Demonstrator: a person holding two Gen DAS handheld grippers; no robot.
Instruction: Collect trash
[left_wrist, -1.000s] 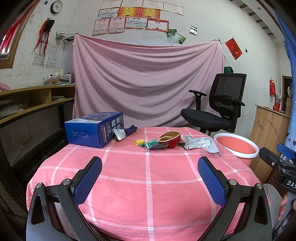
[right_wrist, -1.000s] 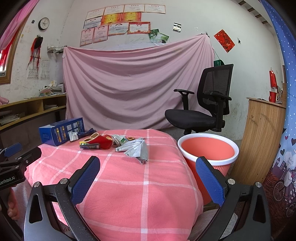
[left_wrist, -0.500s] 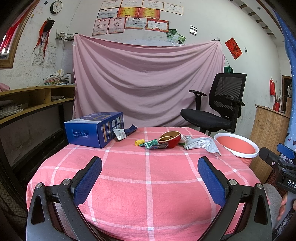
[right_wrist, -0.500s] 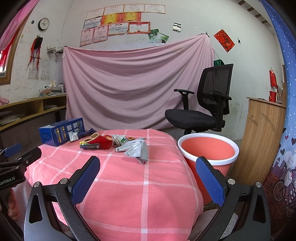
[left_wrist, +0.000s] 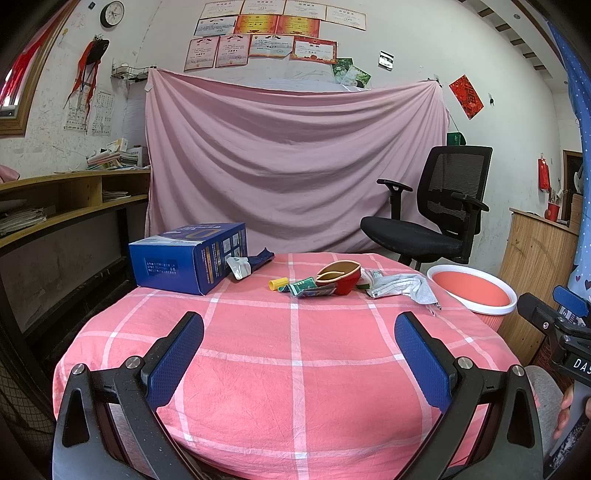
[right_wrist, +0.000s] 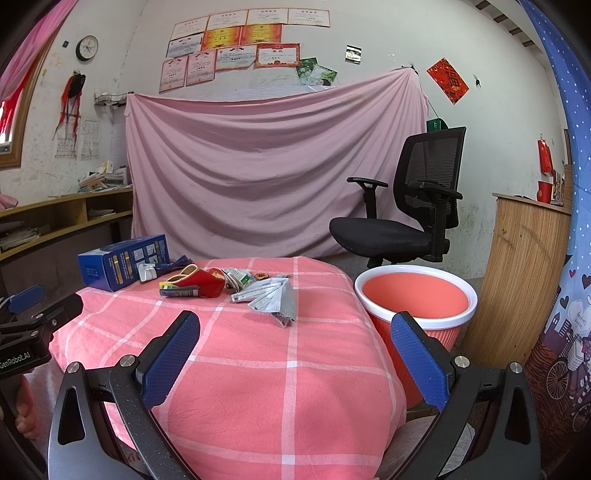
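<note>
A surface (left_wrist: 295, 354) covered in pink checked cloth is seen. A pink bin (right_wrist: 415, 299) is placed at its 3 o'clock side. Trash (left_wrist: 340, 282) is piled toward 12 o'clock, near a blue box (left_wrist: 184, 258). The left hand-held gripper (left_wrist: 299, 328) and right hand-held gripper (right_wrist: 295, 328) are spread wide, with nothing held.

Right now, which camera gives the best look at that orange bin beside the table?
The right wrist view: the orange bin sits near and nearly whole there, showing white rim, inside and ribbed wall, with only its lower part hidden behind the blue fingers. The left wrist view shows it smaller, at the table's far right edge, mostly rim.
</note>
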